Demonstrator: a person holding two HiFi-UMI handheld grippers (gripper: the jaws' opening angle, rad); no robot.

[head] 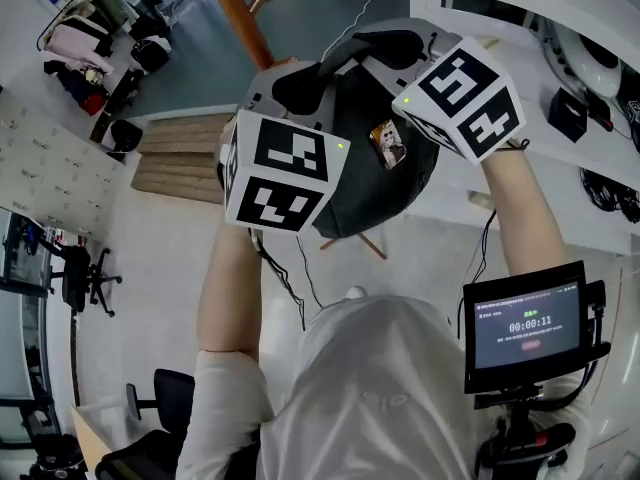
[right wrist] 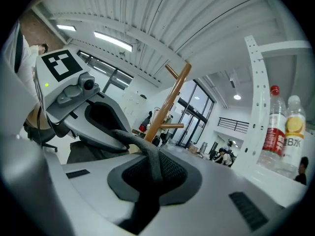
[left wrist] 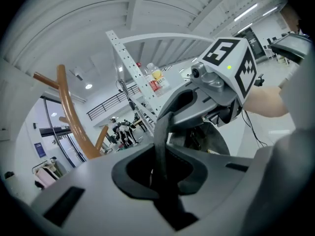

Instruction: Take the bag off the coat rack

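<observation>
both the left gripper [left wrist: 160, 167] and right gripper [right wrist: 152, 175] are clamped on the dark strap [left wrist: 161, 132]. the bag [head: 375, 183] hangs between them mid-frame and looks clear of the coat rack [head: 238, 18] at the top, left of centre. so i'd say carry-away step; next needs steady grips while lowering it somewhere.

Bag [head: 375, 183] centre frame, hung by its strap [left wrist: 160, 132] between left gripper [head: 300, 86] at its left and right gripper [head: 398, 43] at its right. Coat rack [head: 238, 13] upper left, apart from bag.
</observation>
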